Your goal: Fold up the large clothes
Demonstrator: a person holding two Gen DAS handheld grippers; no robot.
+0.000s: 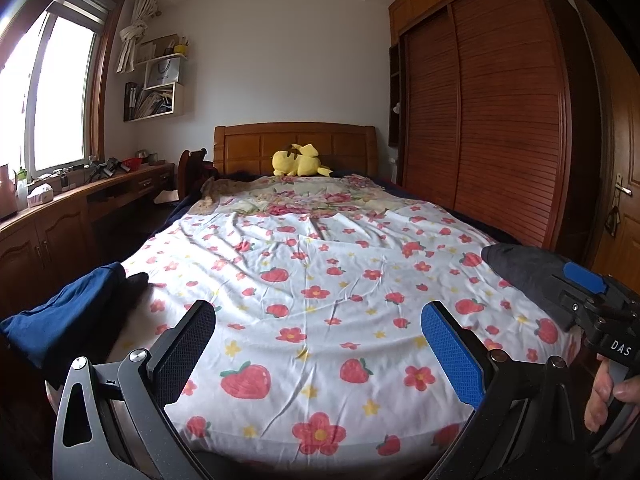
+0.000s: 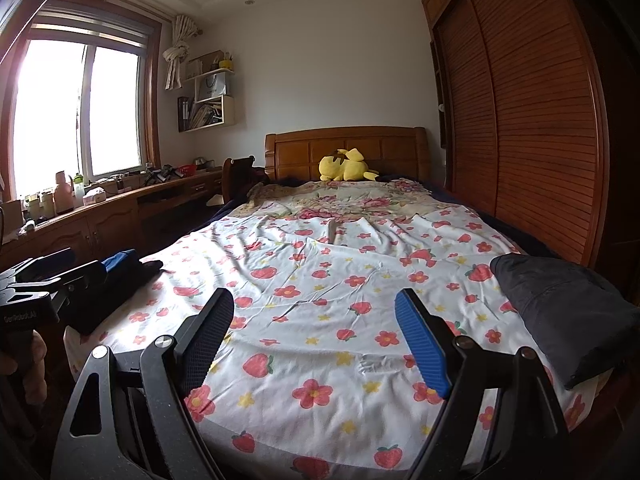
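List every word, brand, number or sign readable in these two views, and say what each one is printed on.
"DAS": white letters on the black body of the right gripper, seen in the left wrist view.
"GenRobot.AI", faint: on the black body of the left gripper, seen in the right wrist view.
White paper bag on the wall shelf: dark print, too small to read.
Files and books on the lower shelf: spines too blurred to read.
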